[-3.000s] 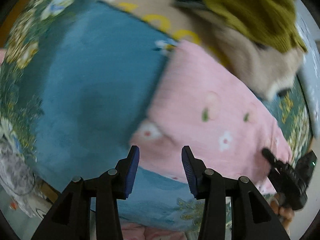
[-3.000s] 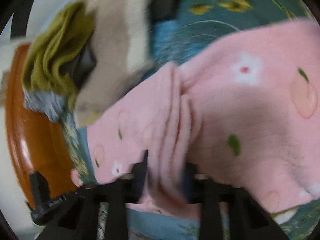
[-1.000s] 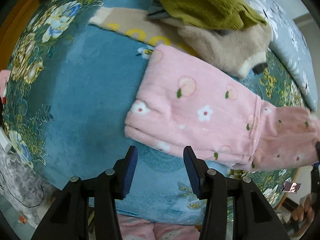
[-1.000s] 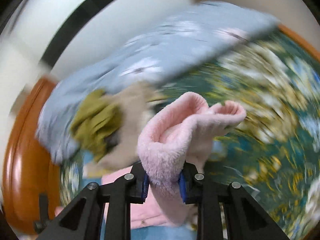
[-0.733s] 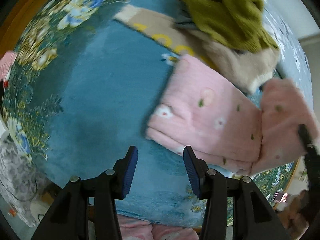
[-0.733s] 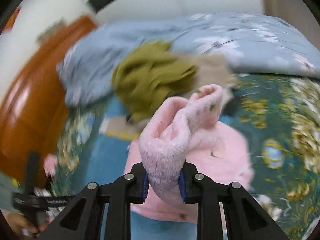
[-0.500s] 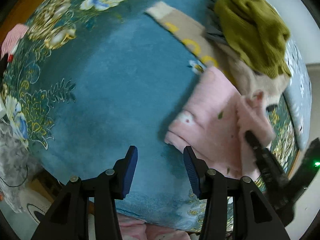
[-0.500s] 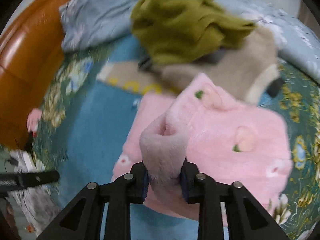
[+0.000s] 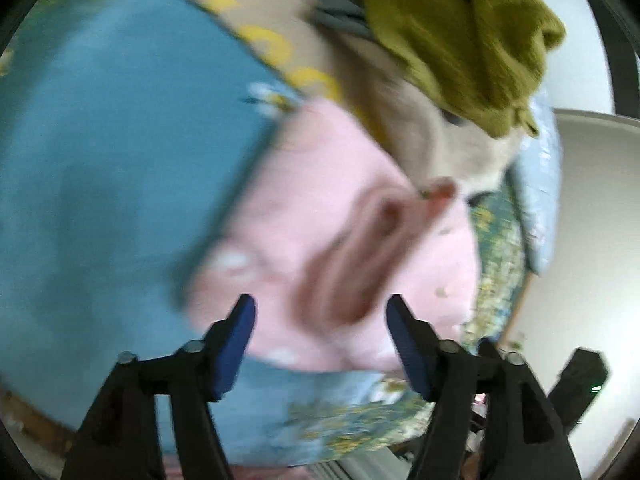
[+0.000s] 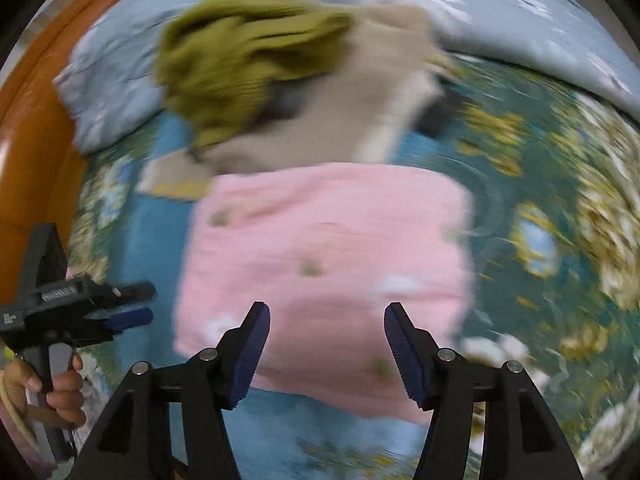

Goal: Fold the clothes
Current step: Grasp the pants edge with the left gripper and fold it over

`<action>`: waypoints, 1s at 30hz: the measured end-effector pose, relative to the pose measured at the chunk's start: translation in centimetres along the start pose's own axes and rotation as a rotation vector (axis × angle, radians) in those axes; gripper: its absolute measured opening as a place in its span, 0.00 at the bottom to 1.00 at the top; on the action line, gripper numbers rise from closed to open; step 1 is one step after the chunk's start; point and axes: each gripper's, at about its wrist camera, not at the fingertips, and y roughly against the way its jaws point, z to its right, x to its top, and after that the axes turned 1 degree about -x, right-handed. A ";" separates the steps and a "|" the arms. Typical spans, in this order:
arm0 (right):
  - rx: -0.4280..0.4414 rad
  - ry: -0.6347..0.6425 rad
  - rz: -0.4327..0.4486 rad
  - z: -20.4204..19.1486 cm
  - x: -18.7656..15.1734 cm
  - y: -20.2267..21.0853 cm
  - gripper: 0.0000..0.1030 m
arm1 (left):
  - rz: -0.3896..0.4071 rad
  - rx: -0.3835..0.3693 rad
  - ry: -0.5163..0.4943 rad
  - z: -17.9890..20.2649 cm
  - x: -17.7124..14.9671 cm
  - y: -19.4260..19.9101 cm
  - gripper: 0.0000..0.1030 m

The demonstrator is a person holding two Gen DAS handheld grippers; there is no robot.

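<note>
A pink fleece garment (image 10: 324,252) with small flower and peach prints lies folded into a rectangle on the blue floral bedspread (image 10: 144,248). In the left wrist view it (image 9: 320,208) is blurred, with a raised fold on top. My right gripper (image 10: 326,344) is open and empty just above the garment's near edge. My left gripper (image 9: 320,340) is open and empty over the garment's near edge; it also shows in the right wrist view (image 10: 120,312) at the left.
A pile of an olive knit (image 10: 240,56) and a beige garment (image 10: 360,96) lies just behind the pink one. A grey-blue quilt (image 10: 520,20) runs along the back. An orange wooden bed frame (image 10: 32,120) is at the left.
My right gripper carried the pink garment's end over onto the rest, then opened and let it go. My left gripper has opened wider and moved closer to the garment.
</note>
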 end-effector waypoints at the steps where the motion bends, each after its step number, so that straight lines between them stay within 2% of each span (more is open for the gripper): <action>1: -0.017 -0.022 -0.008 1.0 -0.1 0.1 0.62 | -0.019 -0.017 -0.012 0.5 0.5 -1.1 0.75; 6: -0.042 -0.138 -0.053 3.7 -1.3 0.0 0.62 | -0.121 -0.015 -0.075 2.2 1.7 -5.7 0.78; 9: -0.030 -0.175 -0.083 3.9 -1.8 -1.0 0.62 | -0.140 0.012 -0.109 3.1 1.4 -6.9 0.76; 10: -0.027 -0.183 -0.094 3.8 -1.8 -1.4 0.62 | -0.140 0.031 -0.118 3.4 1.3 -7.2 0.67; 11: -0.022 -0.188 -0.101 3.8 -1.8 -1.7 0.62 | -0.132 0.048 -0.136 3.8 1.1 -7.2 0.50; 12: -0.016 -0.192 -0.104 3.7 -1.7 -1.9 0.62 | -0.122 0.065 -0.157 4.3 0.9 -7.1 0.39; 13: -0.008 -0.196 -0.102 3.5 -1.5 -2.0 0.62 | -0.112 0.082 -0.177 4.7 0.7 -7.0 0.25; 16: 0.015 -0.202 -0.087 3.0 -0.8 -1.7 0.62 | -0.047 0.063 -0.278 7.1 -0.4 -4.4 0.19; 20: 0.065 -0.190 -0.038 2.3 -0.1 -0.6 0.62 | 0.088 -0.111 -0.422 9.7 -2.0 3.2 0.19; 23: 0.103 -0.170 -0.031 1.4 0.3 -0.7 0.62 | 0.096 -0.046 -0.448 8.5 -1.8 4.2 0.20; 29: 0.171 -0.116 -0.102 -1.5 0.0 -3.4 0.62 | -0.020 0.088 -0.077 -1.5 0.2 -2.2 0.24; 30: 0.168 -0.110 -0.121 -1.6 -0.3 -4.2 0.62 | -0.022 0.069 -0.026 -2.6 0.3 -2.5 0.26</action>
